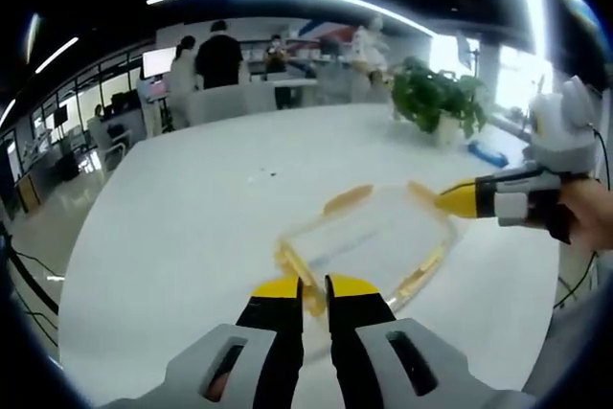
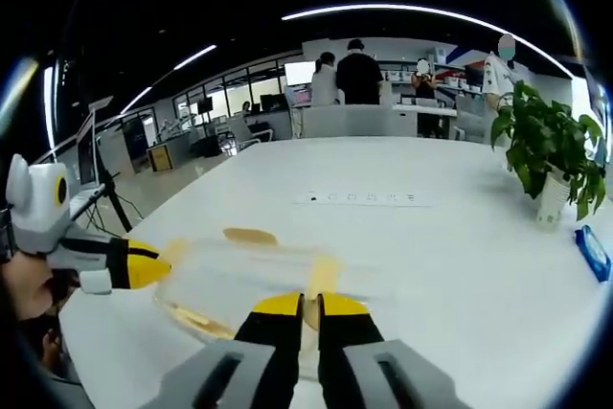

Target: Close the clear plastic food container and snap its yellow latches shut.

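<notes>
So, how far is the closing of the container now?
The lid looks already down on the clear container. In hand: the left gripper and the right gripper, jaws nearly together, each press at a yellow latch at opposite ends. Left: one side latch sticks outward, seemingly unsnapped. The blur hides whether the others are locked.

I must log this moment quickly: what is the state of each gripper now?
Left gripper: jaws nearly together on a yellow latch of the clear container; grip cannot be told.
Right gripper: jaws nearly together at another latch; grip cannot be told.
</notes>
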`<state>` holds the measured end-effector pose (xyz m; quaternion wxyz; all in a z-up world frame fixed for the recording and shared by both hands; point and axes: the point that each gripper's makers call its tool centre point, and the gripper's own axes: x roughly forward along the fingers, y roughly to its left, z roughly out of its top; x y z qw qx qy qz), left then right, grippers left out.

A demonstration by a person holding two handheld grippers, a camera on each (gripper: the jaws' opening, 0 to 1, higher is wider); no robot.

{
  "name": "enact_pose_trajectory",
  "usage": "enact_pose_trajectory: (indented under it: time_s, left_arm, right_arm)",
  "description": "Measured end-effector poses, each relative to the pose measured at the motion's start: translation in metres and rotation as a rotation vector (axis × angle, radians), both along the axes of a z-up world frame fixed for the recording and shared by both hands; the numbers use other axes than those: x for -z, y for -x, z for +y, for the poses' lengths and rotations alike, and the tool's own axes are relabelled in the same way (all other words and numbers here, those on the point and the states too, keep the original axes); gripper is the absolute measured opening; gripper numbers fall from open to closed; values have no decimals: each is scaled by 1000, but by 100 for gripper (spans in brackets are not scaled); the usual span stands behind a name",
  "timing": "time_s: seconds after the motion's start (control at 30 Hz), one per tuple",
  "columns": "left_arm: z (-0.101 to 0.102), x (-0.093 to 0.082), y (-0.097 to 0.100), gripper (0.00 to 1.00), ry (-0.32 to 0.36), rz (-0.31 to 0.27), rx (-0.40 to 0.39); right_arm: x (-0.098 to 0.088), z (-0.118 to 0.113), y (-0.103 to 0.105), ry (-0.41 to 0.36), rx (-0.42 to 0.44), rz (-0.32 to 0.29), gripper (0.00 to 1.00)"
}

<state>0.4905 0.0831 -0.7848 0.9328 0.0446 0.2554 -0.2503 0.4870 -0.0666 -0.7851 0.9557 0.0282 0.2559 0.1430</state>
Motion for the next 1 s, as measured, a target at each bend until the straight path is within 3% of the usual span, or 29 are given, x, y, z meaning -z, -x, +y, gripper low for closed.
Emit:
enact_pose_trajectory:
  time_s: [0.33,1.0]
  left_arm:
    - [-20,-1,-1,6,4,0,39]
    - [-37,-2,-2,6,11,-2,70]
  right_arm:
    - [1,-21,-1,7,42,1,1]
    - [0,-37,-3,20,69,-2,1]
